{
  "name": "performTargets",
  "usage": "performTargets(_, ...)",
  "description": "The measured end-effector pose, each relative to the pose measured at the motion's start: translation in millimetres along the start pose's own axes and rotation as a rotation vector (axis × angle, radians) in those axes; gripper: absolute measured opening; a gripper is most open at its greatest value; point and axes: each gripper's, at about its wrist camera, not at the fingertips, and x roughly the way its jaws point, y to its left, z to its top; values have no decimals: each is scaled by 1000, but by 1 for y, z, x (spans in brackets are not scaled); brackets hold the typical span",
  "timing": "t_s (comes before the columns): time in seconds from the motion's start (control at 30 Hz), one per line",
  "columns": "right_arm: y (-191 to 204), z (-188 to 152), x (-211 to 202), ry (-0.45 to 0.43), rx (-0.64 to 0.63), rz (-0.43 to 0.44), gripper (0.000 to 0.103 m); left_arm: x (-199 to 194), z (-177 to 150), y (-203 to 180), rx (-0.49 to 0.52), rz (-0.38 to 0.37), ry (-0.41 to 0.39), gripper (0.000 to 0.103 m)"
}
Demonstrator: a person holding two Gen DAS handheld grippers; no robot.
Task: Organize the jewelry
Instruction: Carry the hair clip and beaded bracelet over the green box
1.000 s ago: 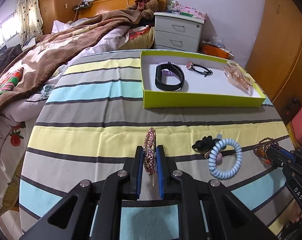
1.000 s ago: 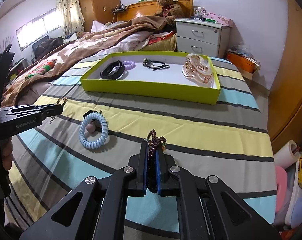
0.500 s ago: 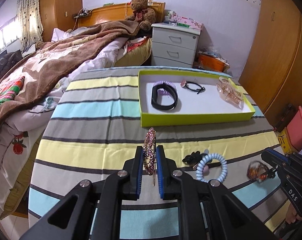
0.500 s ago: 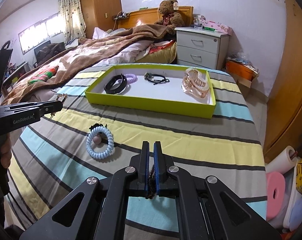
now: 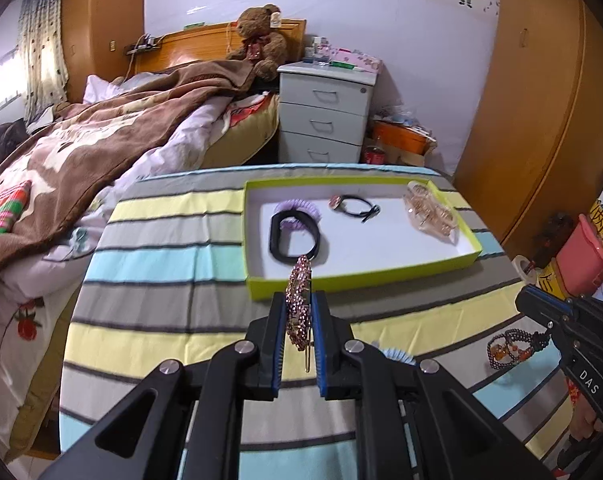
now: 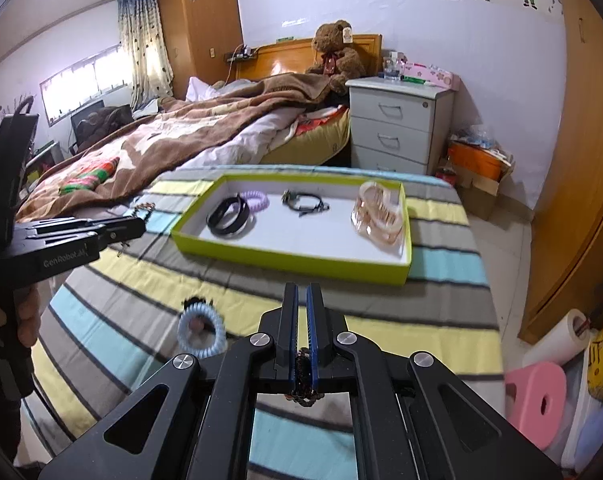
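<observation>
Two grippers are raised above the striped blue, yellow and grey tablecloth, both higher than a second ago, when they sat low over it. On the left, the left gripper has its blue-padded jaws clamped on a purple rhinestone hair clip, which stands on edge between them; the clip's tip now overlaps the near wall of the lime-green shallow cardboard box, whereas before the box lay well beyond it. In the box, from left: a black band bracelet lying over a lilac spiral hair tie, a thin black cord bracelet and a clear rose-gold claw clip. A pale blue spiral hair tie lies on the cloth near the box. At the right, the right gripper is closed on a dark beaded bracelet, which a second ago touched the cloth and now hangs clear of it. White letters "DAS" show on the right gripper's body; "GenRobot.AI" is printed on the left one's side
</observation>
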Motion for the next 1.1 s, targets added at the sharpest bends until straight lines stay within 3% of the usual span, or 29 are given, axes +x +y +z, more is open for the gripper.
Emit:
performTargets(0.4,-13,47,15,-37,3,15,4,22,43,-19,22,-70,-13,13)
performTargets(0.73,-17,79,55,3,-12,21,4,51,67,-28,22,-124,16,13)
performTargets(1.1,-17,96,106,70,-14,48,4,94,80,-26,25,-123,72,13)
